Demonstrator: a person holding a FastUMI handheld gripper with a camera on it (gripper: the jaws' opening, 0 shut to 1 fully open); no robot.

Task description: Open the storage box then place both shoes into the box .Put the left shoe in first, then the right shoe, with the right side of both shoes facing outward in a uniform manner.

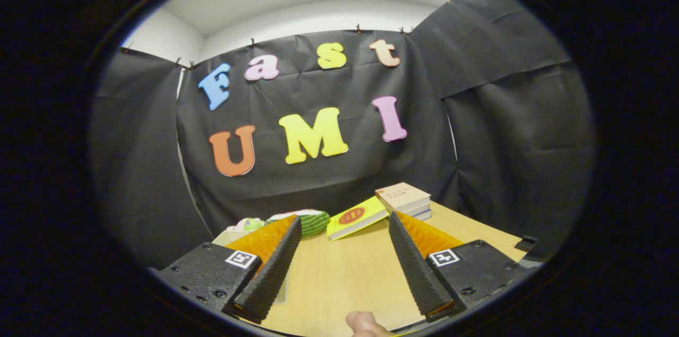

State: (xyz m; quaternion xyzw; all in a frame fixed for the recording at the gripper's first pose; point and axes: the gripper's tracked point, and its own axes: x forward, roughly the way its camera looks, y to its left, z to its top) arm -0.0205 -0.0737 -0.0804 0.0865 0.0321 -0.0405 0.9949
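Tongs (345, 220) apart (empty) above table (345, 273)

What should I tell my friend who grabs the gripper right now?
Gripper: fingers open and wide apart, holding nothing, raised over the wooden table.
A fingertip of the person shows at the near edge, between the fingers.
Beyond the fingers, at the table's far edge: a yellow book, a stack of books beside it, a watermelon-slice toy and a small green toy.
No storage box or shoes can be seen from here, so nothing tells whether the box is open.
Left, as far as can be judged: find the box, open it, put in the left shoe, then the right, right sides outward.
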